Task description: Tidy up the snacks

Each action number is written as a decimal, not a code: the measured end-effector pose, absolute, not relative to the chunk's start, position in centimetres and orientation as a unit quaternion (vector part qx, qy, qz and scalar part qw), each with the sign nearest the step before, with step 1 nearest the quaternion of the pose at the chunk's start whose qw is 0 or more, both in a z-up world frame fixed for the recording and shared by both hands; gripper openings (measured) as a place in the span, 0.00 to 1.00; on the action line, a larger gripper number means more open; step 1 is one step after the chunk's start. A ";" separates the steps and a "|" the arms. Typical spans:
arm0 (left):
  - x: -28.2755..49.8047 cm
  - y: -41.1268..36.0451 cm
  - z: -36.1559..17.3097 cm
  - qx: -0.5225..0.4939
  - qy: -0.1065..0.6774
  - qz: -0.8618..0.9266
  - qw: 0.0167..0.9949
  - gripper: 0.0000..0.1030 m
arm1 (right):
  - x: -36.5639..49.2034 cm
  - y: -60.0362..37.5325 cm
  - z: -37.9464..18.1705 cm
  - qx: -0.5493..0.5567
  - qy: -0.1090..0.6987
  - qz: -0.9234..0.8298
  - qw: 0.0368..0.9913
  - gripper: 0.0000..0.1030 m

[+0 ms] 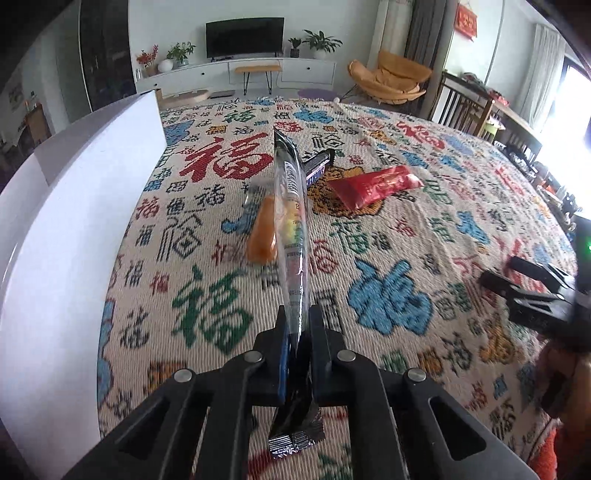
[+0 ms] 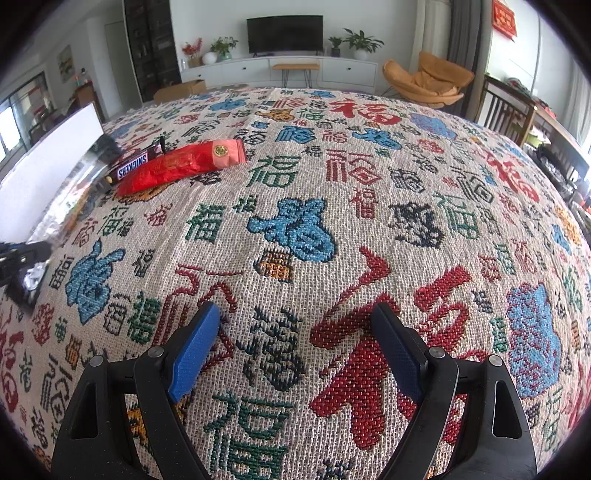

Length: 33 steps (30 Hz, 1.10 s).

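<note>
Left wrist view, left to right. A white box stands along the left edge of the woven cloth, which is patterned with red, green, blue and black characters. The left gripper is pinched on a long clear-and-dark snack packet, which is held edge-on between the fingers; its crimped foil end sticks out behind the jaws, and the rest extends forward above the cloth. Under the packet, just to its left, an orange wrapped snack lies on the cloth. Beyond the packet, a Snickers bar lies near a red snack pouch; whether they touch cannot be told here. At the right edge, the right gripper shows, blurred, well apart from the snacks.

Right wrist view, left to right. The white box sits at the far left. The left gripper enters at the left edge with the packet's foil end visible in it. The Snickers bar lies partly under the edge of the red snack pouch, both in the upper left of the cloth. The right gripper is spread wide above the cloth, with blue pads facing inward and nothing between them.

Background: a television on a white cabinet, potted plants, and an orange chair.
</note>
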<state>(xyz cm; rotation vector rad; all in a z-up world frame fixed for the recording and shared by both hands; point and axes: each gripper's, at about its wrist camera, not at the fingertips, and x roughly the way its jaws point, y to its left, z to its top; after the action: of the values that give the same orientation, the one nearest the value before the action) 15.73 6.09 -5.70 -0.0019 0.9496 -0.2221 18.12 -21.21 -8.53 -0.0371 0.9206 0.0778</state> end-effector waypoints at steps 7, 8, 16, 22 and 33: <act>9.6 10.5 -7.0 -0.039 0.443 -0.036 0.895 0.08 | 18.1 -21.2 -8.5 -0.018 0.444 0.038 0.895 0.84; 10.3 11.1 -7.6 -0.045 0.453 -0.030 0.890 0.08 | 18.1 -21.2 -8.5 -0.018 0.444 0.038 0.895 0.84; 13.9 12.4 -9.5 -0.051 0.457 -0.001 0.888 0.82 | 18.1 -21.2 -8.5 -0.017 0.444 0.038 0.895 0.84; 14.7 11.4 -10.2 -0.006 0.451 0.009 0.892 0.92 | 18.1 -21.2 -8.5 -0.017 0.444 0.038 0.895 0.84; 15.1 11.3 -10.4 -0.008 0.456 0.007 0.890 1.00 | 18.1 -21.2 -8.5 -0.017 0.444 0.038 0.895 0.84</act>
<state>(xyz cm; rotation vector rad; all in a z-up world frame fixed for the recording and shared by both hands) 15.05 11.31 -10.42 -0.0159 0.9461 0.0154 18.14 -21.22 -8.53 -0.0345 0.9209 0.0791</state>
